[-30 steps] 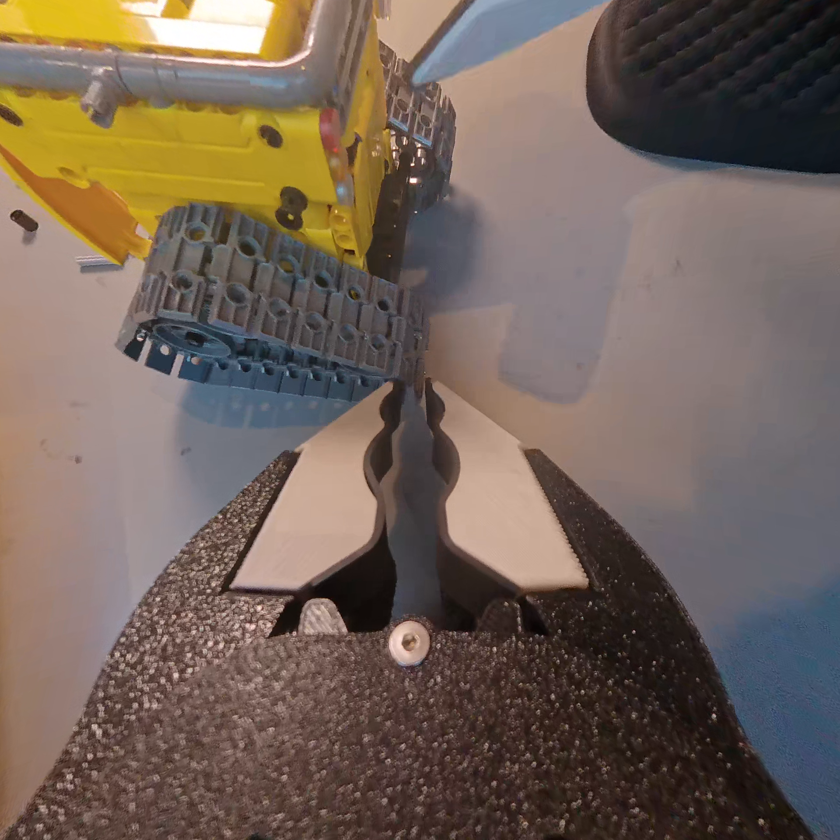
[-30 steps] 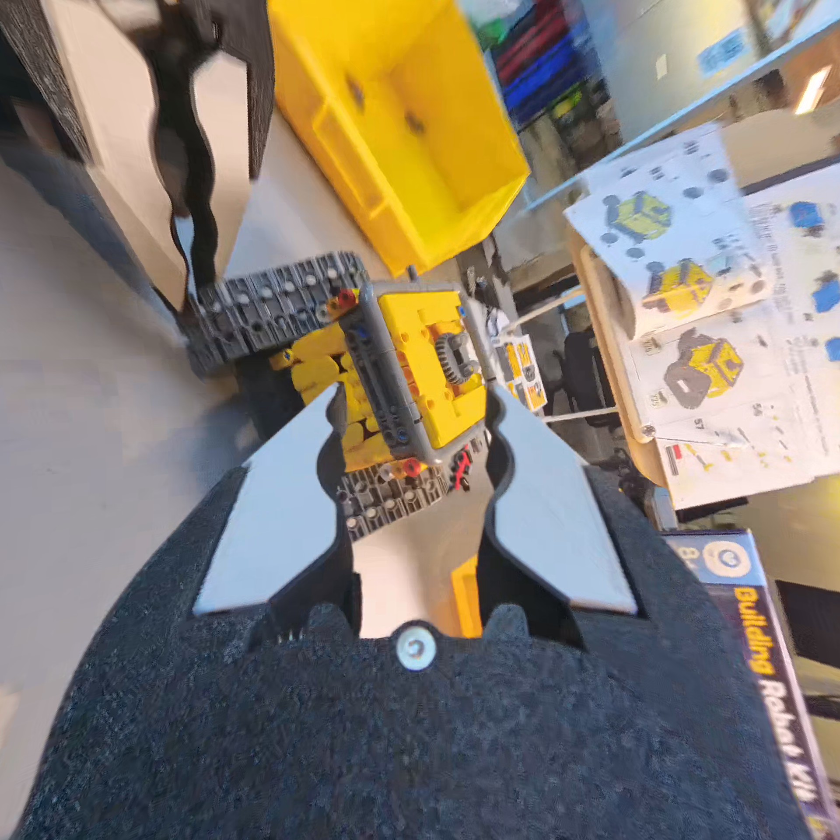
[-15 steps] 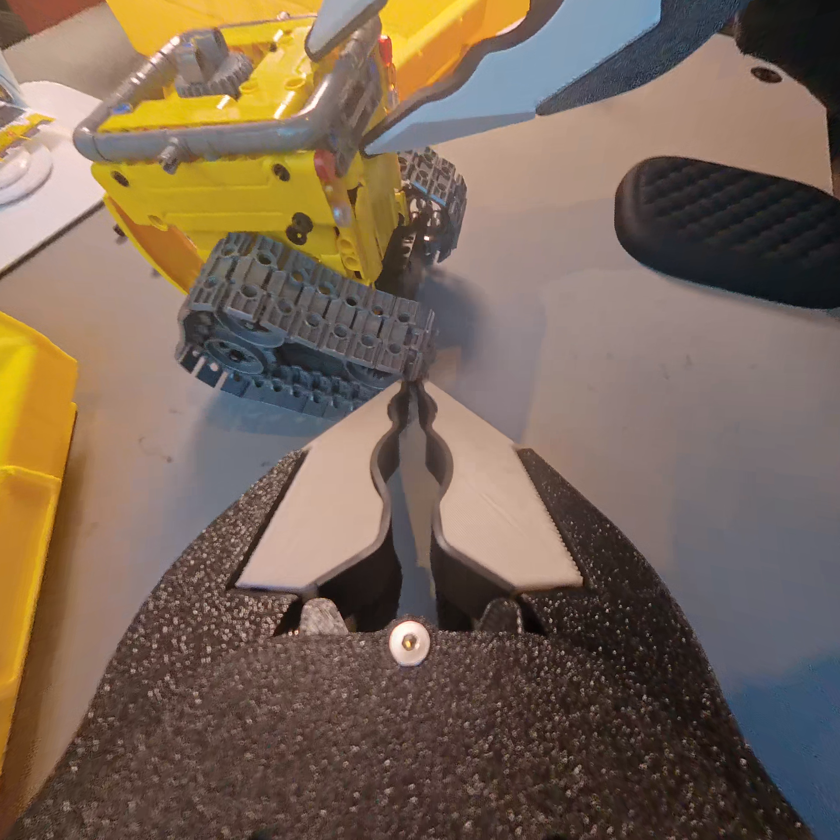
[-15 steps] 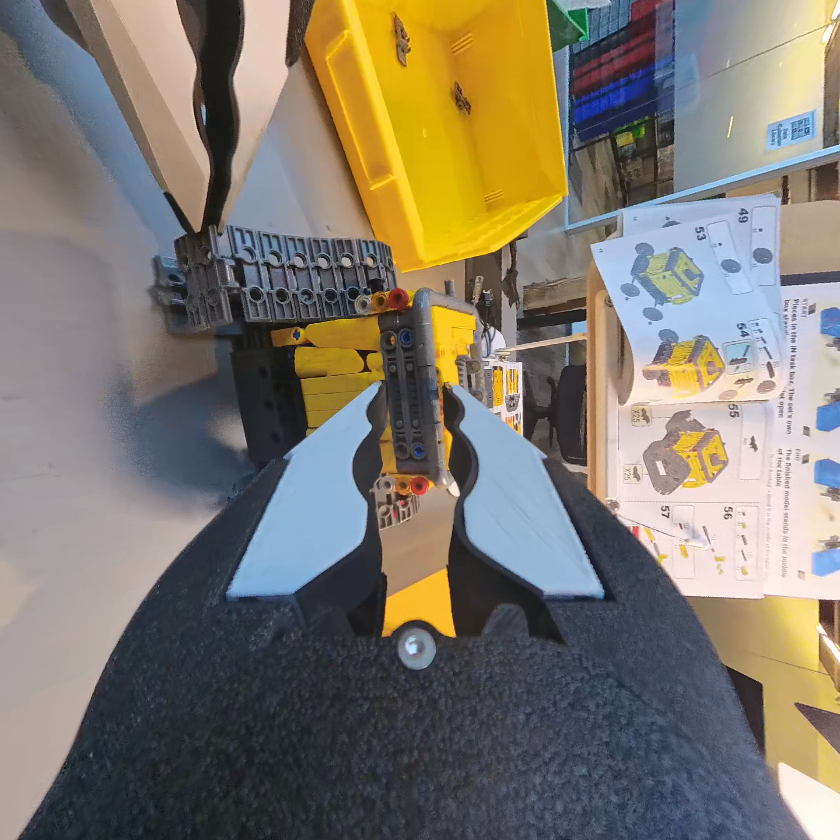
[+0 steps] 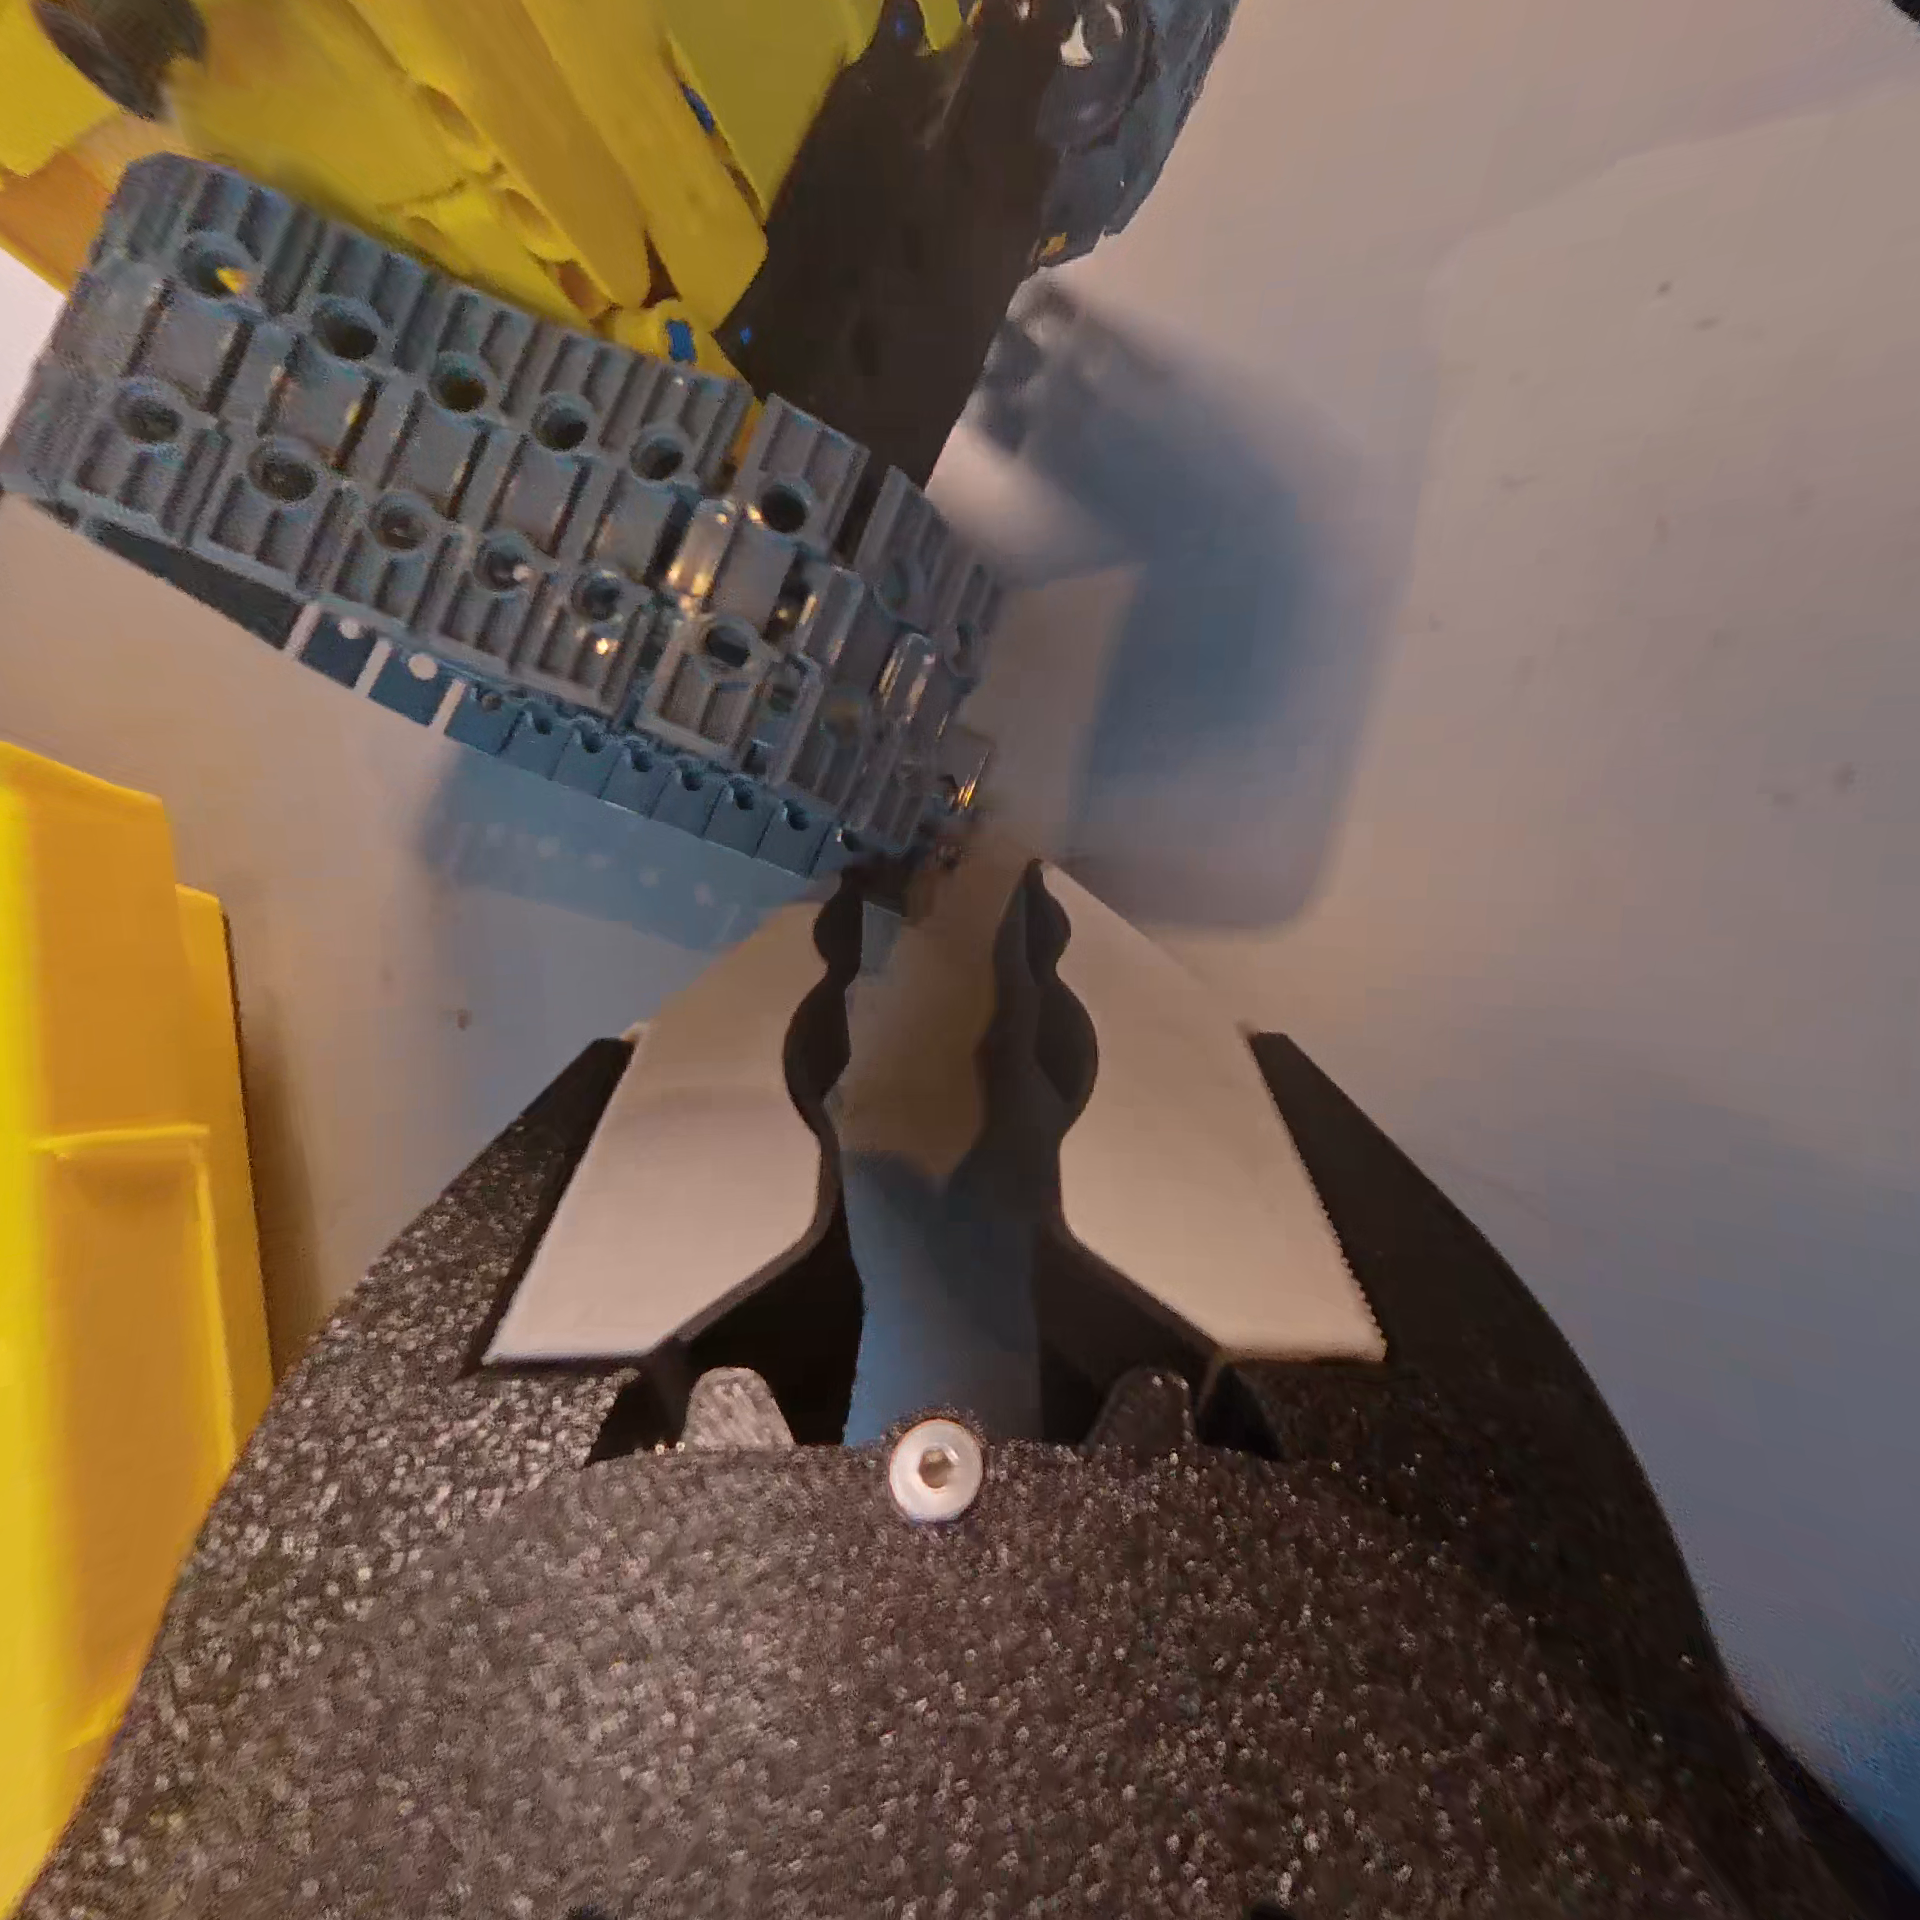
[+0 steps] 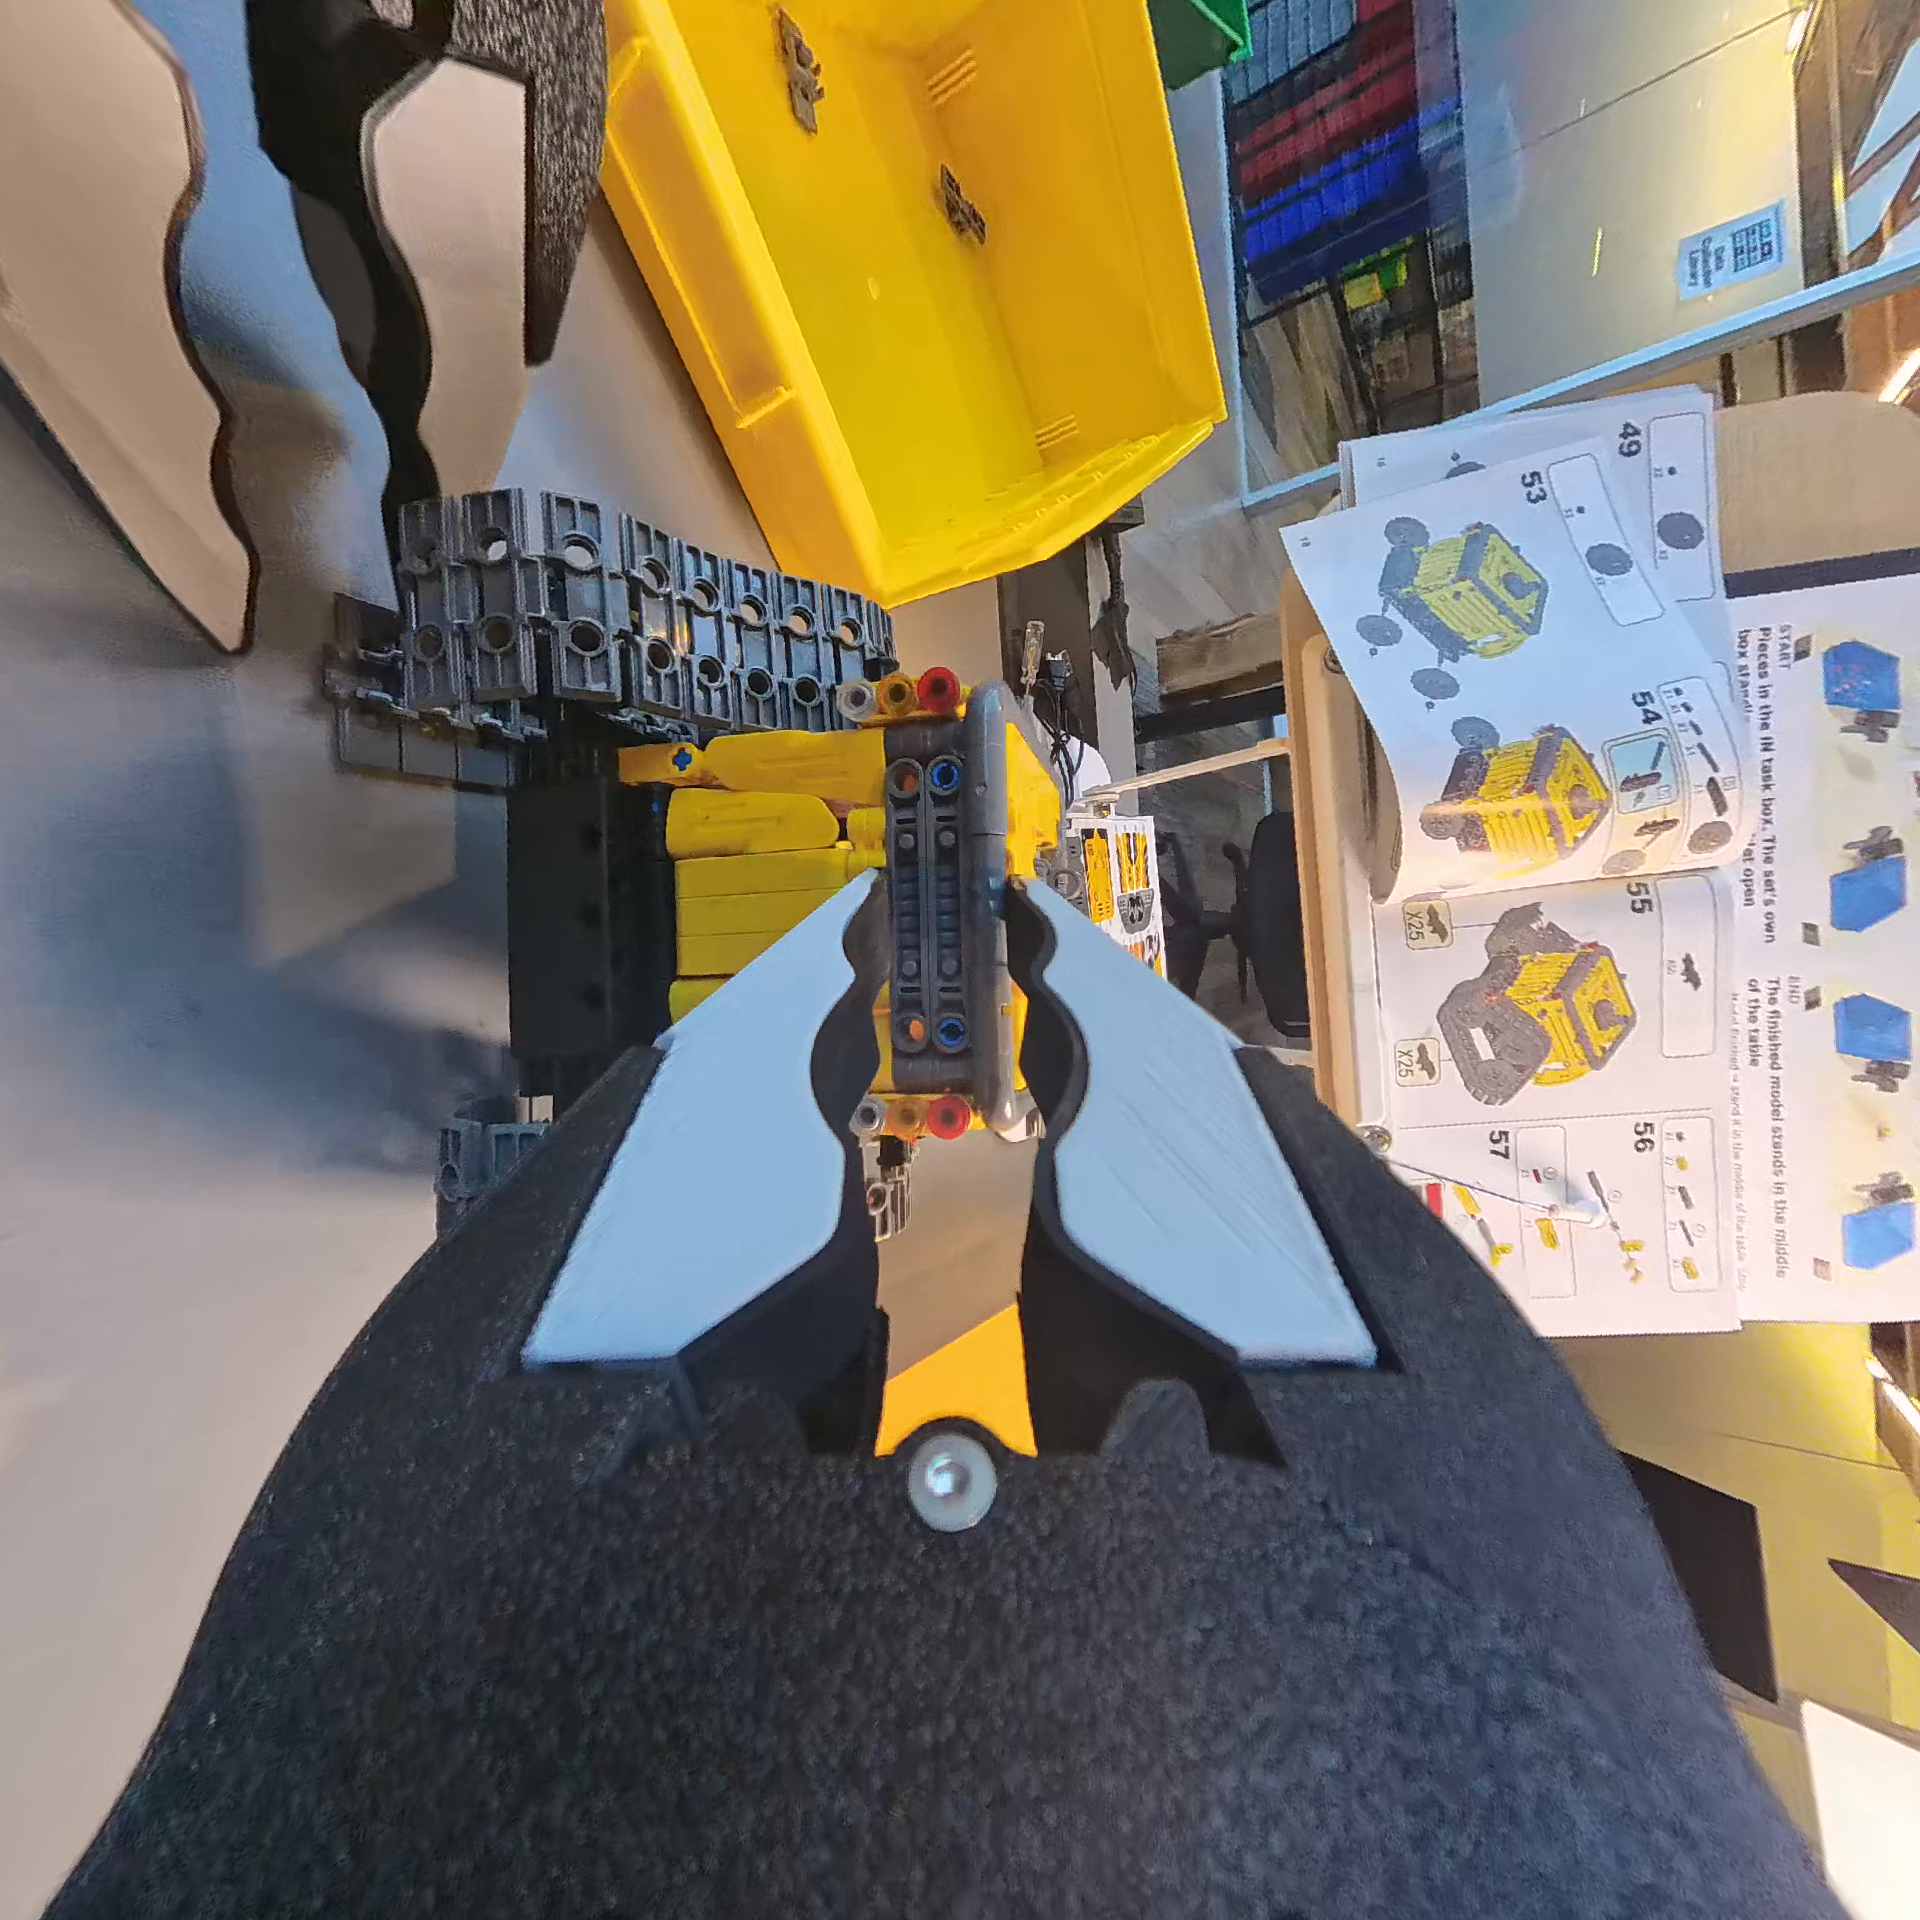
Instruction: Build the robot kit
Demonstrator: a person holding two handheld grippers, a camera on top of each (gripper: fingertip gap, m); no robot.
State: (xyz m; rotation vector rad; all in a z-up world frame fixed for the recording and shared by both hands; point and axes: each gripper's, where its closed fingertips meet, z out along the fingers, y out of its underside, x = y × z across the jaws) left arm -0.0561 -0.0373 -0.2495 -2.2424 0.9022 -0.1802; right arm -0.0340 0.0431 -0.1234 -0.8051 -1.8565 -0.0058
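Tracked brick model (image 6: pixel 831 831), yellow body on grey tread, sits tipped against the pale worktop (image 5: pixel 1558 623), between the two tools.

Right tool (image 6: pixel 940 899): fingers closed on the model's dark grey beam frame (image 6: pixel 930 904) at its upper edge, one finger on each side, both in contact. Red, orange and grey pin ends show at either end of that frame.

Left tool (image 5: pixel 940 883): fingers slightly apart, nothing between them. Tips sit just at the end of the grey tread (image 5: pixel 499 540); contact cannot be confirmed, the view is blurred there.

Yellow bin (image 6: pixel 914 281) lies on the worktop beyond the model, with small dark parts inside. Instruction sheets (image 6: pixel 1558 883) are propped on a board to the right, farther off.
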